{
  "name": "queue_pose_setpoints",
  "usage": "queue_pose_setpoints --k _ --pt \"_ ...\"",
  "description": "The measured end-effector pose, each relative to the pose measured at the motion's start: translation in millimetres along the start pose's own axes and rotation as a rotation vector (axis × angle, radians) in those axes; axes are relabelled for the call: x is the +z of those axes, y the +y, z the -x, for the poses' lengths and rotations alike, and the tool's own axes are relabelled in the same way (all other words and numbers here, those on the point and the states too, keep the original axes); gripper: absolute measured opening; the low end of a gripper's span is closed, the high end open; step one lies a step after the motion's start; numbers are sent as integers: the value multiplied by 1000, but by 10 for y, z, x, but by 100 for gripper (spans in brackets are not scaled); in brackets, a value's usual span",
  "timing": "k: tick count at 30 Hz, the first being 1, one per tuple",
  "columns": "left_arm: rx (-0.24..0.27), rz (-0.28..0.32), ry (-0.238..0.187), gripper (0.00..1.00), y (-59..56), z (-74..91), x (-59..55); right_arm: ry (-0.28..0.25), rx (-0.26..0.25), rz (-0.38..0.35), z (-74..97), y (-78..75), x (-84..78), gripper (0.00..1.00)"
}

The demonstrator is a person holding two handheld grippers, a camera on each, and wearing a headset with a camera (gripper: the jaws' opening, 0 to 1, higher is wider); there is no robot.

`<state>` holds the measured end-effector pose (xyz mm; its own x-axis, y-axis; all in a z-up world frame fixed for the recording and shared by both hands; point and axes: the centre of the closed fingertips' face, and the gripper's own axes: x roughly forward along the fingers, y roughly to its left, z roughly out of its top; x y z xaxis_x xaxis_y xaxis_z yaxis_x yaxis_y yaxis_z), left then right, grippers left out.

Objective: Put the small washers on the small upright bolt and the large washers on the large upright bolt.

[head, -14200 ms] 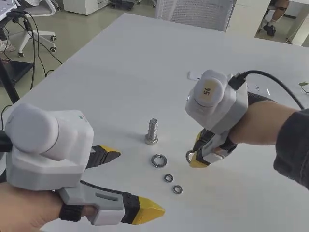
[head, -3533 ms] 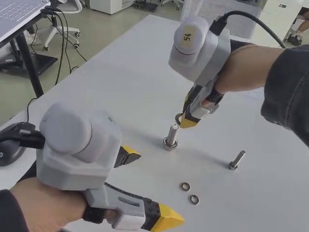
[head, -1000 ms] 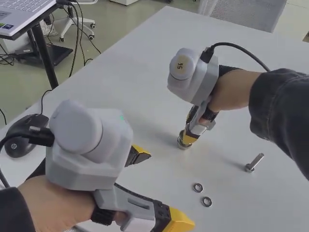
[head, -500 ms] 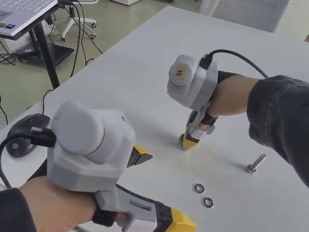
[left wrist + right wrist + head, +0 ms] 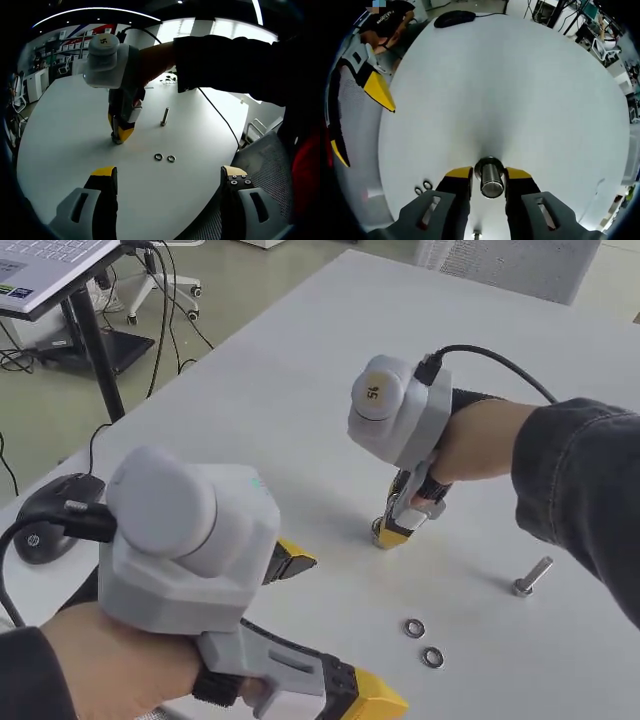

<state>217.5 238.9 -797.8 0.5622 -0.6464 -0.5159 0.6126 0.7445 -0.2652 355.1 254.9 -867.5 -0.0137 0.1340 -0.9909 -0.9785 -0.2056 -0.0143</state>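
Compared with 3.5 s ago, the right gripper has come down. Then it hung above the large bolt with a washer at its tips; now its yellow tips sit at the bolt's foot, low over the counter; against 0.5 s ago its position is unchanged. The two small washers lie where they did, flat and just beside each other, apart from both bolts; the small bolt keeps its place beyond them, to the right. The left gripper stays near the person, jaws spread wide, grasping nothing.

In the head view the right gripper's body covers most of the large bolt. The right gripper view looks down along the jaws onto the bolt's round top; the bolt stands between the two jaws, one close on each side. Whether the jaws press on the shank or on a washer cannot be told.

The left gripper view shows the right gripper from the side, tips down at the large bolt's foot. It also shows the small bolt upright on its head, whereas the head view renders it slanted. The small washers lie between the left gripper's open jaws and that bolt.

The right gripper view places a mouse at the far counter edge; the head view places it at the left.
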Motion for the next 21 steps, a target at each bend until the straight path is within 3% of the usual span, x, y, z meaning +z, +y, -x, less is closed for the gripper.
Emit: queue_pose_setpoints --k 21 --pt "-3 -6 7 85 -14 -7 -1 -33 -9 -44 89 -60 -118 36"
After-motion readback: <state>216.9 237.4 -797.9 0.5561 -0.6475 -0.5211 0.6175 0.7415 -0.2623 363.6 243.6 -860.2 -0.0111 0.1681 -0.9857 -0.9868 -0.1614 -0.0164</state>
